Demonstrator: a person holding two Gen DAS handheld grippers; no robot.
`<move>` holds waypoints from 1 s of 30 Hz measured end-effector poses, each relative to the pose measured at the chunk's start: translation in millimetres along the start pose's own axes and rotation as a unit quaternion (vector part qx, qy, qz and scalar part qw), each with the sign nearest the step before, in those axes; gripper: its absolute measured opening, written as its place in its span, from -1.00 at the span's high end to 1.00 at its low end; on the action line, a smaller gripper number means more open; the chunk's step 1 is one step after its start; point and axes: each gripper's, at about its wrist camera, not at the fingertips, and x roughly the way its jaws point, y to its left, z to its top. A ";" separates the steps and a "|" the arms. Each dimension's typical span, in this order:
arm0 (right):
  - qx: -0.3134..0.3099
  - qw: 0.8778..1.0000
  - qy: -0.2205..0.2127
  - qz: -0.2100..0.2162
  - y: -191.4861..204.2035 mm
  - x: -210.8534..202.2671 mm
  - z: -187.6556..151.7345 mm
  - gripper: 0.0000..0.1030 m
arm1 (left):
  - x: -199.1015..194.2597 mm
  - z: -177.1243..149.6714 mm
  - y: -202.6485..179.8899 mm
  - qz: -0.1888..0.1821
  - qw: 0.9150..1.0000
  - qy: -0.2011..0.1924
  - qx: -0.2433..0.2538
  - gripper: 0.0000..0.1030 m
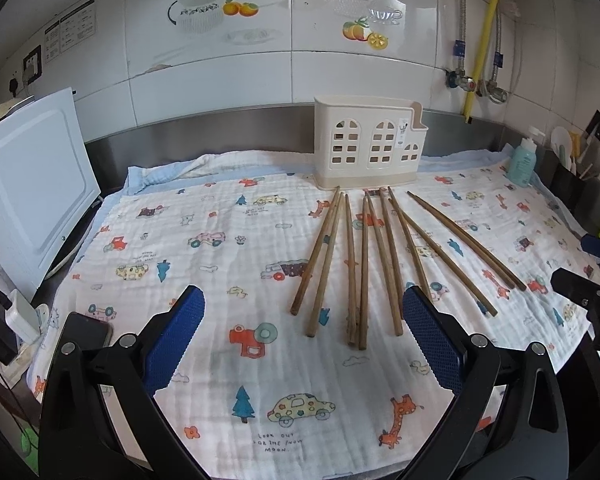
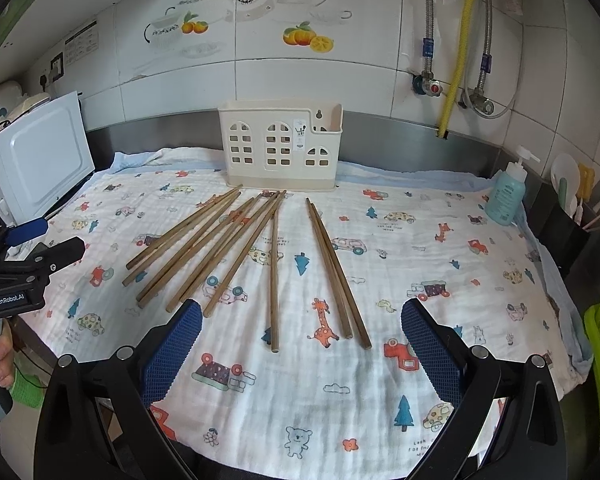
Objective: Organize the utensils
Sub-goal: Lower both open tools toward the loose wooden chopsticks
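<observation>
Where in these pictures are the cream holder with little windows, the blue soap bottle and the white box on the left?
Cream holder (image 2: 278,148): right wrist view, on its windowed front wall.
Soap bottle (image 2: 505,196): right wrist view, on its blue body.
White box (image 1: 32,184): left wrist view, on its side panel.

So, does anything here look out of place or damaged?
Yes: the brown wooden chopsticks lie loose and fanned on the printed cloth, outside the cream plastic holder. No visible damage or spills.
</observation>
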 end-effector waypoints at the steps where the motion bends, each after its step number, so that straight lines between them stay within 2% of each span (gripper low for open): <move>1: 0.000 1.000 -0.001 0.000 -1.0 0.6 0.7 -0.88 | 1.4 0.2 2.2 0.003 1.000 -0.001 0.001 -0.91; 6: -0.006 1.000 0.003 0.005 -4.5 5.7 2.3 -0.87 | 6.2 -2.2 8.8 0.003 1.000 -0.001 0.013 -0.90; 16: -0.001 1.000 0.029 0.011 -20.2 26.6 -8.2 -0.84 | 35.6 -1.8 19.6 -0.016 0.999 0.031 0.024 -0.85; 19: 0.001 0.999 0.036 0.012 -24.9 33.2 -8.9 -0.78 | 47.5 1.5 18.4 -0.010 0.999 0.030 0.030 -0.85; 20: 0.001 0.999 0.038 0.012 -26.4 36.0 -9.0 -0.70 | 51.1 2.7 18.0 -0.008 0.999 0.029 0.031 -0.85; 21: 0.002 0.999 0.042 0.013 -28.1 39.1 -8.8 -0.64 | 55.8 4.1 17.8 -0.008 0.999 0.030 0.033 -0.80; 22: 0.005 0.999 0.047 0.016 -30.5 42.8 -8.9 -0.57 | 60.2 5.3 17.5 -0.011 0.999 0.036 0.034 -0.58; 24: 0.009 0.998 0.052 0.015 -33.9 48.1 -8.7 -0.56 | 69.6 7.5 17.8 -0.016 0.998 0.045 0.034 -0.52; 26: 0.013 0.998 0.054 0.014 -37.6 52.4 -9.1 -0.46 | 78.9 8.8 17.7 -0.019 0.998 0.053 0.038 -0.41; 30: 0.024 0.998 0.063 0.019 -45.5 62.9 -8.1 -0.27 | 95.7 10.1 18.5 -0.029 0.997 0.069 0.034 -0.08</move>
